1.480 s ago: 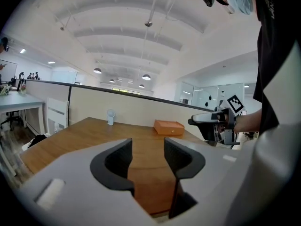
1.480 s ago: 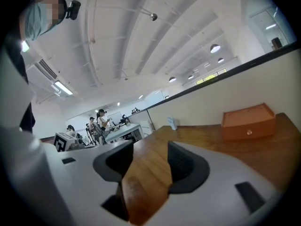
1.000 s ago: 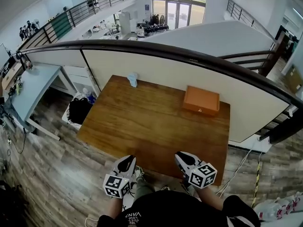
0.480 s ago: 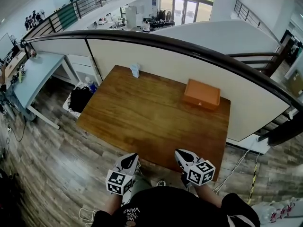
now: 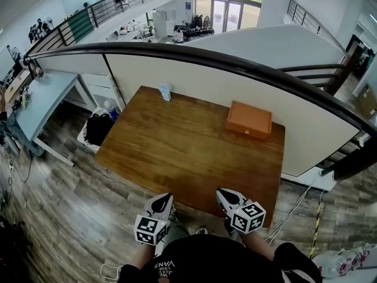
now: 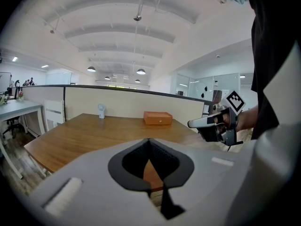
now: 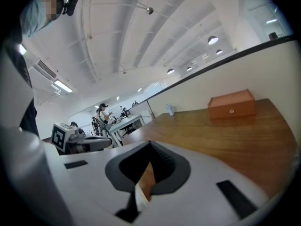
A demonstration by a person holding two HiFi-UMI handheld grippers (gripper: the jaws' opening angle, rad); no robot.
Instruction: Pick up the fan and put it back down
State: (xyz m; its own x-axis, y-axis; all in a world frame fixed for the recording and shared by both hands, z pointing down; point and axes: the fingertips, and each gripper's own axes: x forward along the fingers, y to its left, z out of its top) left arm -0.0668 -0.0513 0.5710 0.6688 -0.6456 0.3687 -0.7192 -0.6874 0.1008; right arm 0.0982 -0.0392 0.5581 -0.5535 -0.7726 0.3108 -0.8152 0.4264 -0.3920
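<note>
I read the table as open wood from its near edge to the box at the far right. Left gripper and right gripper hover at that near edge, both clenched on nothing. The fan stands at the far left edge.

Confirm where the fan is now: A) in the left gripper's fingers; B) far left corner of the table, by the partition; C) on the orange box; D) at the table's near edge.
B: the fan stands at the far left corner of the table, by the partition, apart from the orange box.
</note>
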